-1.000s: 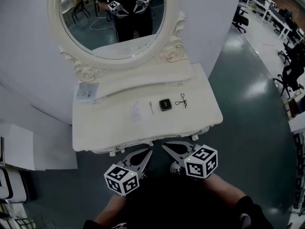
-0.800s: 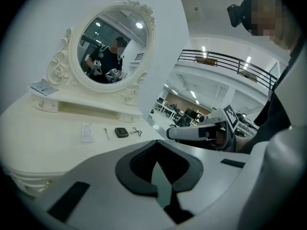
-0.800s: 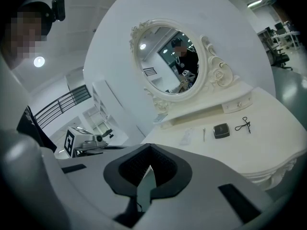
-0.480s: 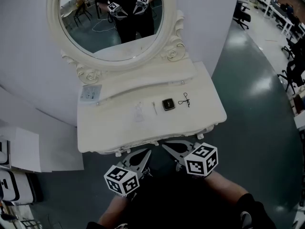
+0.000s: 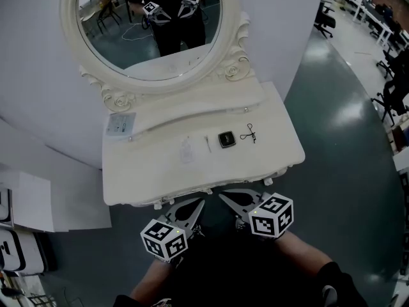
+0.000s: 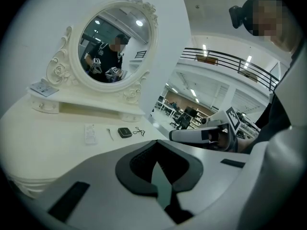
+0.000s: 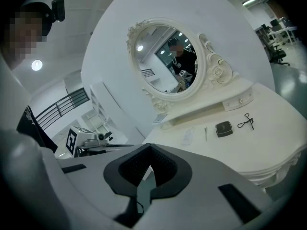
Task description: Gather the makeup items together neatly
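On the white vanity table point(image 5: 268, 165) lie a clear packet point(image 5: 185, 150), a thin stick point(image 5: 208, 144), a black compact point(image 5: 226, 139) and an eyelash curler point(image 5: 249, 133), in a loose row. My left gripper point(image 5: 195, 205) and right gripper point(image 5: 225, 199) hover side by side in front of the table's near edge, both shut and empty, well short of the items. In the left gripper view the compact point(image 6: 124, 132) and curler point(image 6: 138, 131) lie far beyond the jaws. In the right gripper view the compact point(image 7: 223, 128) and curler point(image 7: 246, 121) sit off to the right.
An oval mirror point(image 5: 150, 27) in a carved frame stands at the back of the table above a raised shelf point(image 5: 192, 110). A small card point(image 5: 120, 125) lies on the shelf's left end. White boxes point(image 5: 38, 203) stand on the floor at left.
The head view has shifted a little, so the table now sits slightly further right in it. Both grippers have stayed in place, shut.
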